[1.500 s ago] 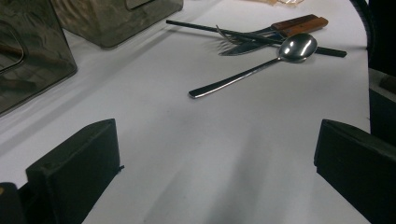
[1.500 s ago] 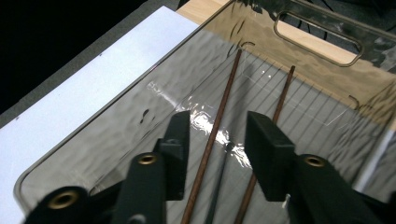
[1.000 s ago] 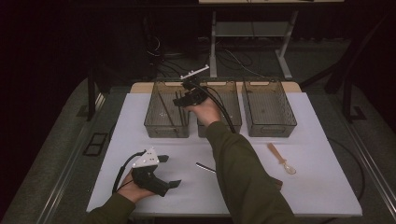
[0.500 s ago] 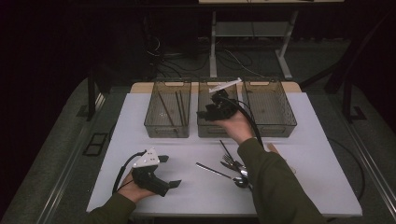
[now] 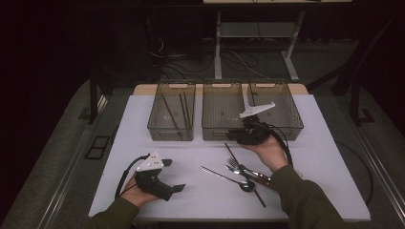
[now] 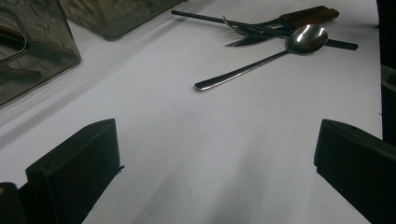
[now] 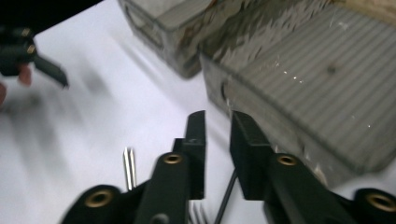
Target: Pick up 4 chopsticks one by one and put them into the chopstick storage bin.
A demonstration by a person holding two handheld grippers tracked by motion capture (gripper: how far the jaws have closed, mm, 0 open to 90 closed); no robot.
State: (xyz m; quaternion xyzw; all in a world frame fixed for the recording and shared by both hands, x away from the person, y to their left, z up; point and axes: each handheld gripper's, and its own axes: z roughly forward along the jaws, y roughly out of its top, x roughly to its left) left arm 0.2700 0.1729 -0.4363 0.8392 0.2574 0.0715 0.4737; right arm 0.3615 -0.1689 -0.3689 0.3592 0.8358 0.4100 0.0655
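Observation:
My right gripper (image 5: 235, 135) hovers just in front of the middle clear bin (image 5: 222, 114), above the far end of a cutlery pile. Its jaws (image 7: 217, 121) have just been closing; a narrow gap stays between them with nothing in it. The pile holds a spoon (image 5: 224, 176), a fork (image 5: 235, 166), a brown-handled knife (image 5: 262, 180) and a black chopstick (image 5: 246, 179). My left gripper (image 5: 174, 175) rests on the white table at the front left, jaws wide open (image 6: 212, 154) and empty, facing the spoon (image 6: 261, 60).
Three clear bins stand in a row at the back: the left bin (image 5: 157, 125) holds several black chopsticks, the right bin (image 5: 297, 121) sits beyond my right hand. The white table top (image 5: 329, 157) ends close behind the bins.
My right hand has moved from over the left bin to the right and toward the table's front, sinking a little; its jaws narrowed. The cutlery pile came into sight. The left hand stayed put.

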